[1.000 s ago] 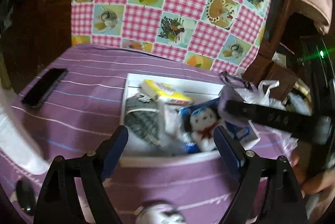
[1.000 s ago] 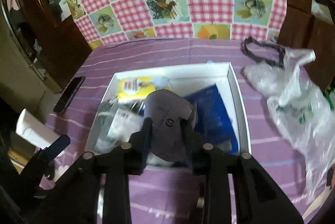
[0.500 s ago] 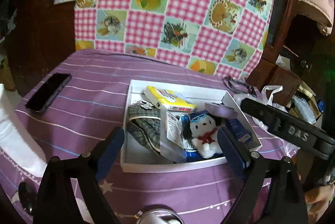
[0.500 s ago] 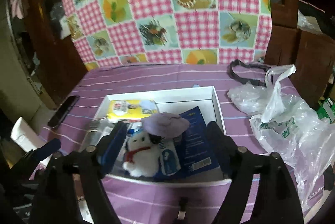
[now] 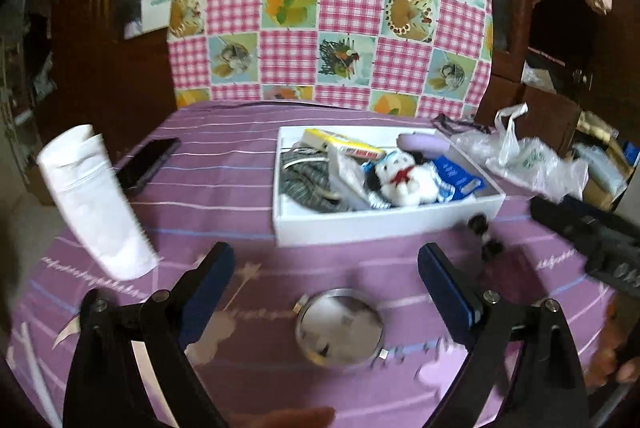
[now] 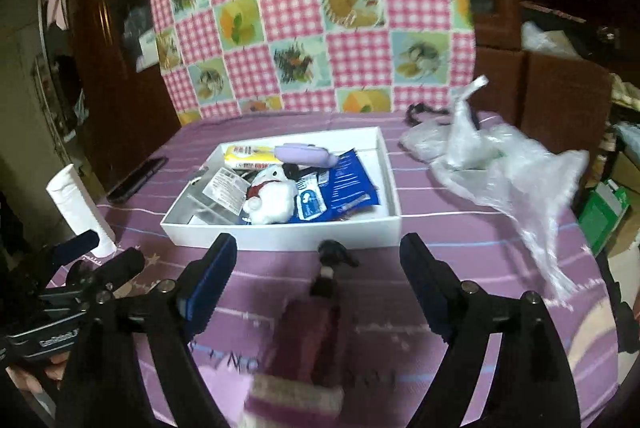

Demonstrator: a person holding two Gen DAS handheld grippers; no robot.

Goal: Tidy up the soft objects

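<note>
Purple cap (image 6: pixel 306 154) lies boxed beyond both spread, empty claws (image 6: pixel 316 270) (image 5: pixel 324 282); next calls for another soft item.

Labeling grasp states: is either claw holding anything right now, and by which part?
Nothing held. Left claw and right claw are both open over the purple cloth, short of the white box.

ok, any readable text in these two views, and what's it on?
"CamRobot", rest cut off: left gripper body, in the right wrist view.
Yellow box: red print, blurred.
Blue packet: white print, too small.
Paper tag: too small.
Tablecloth lettering: blurred.
</note>
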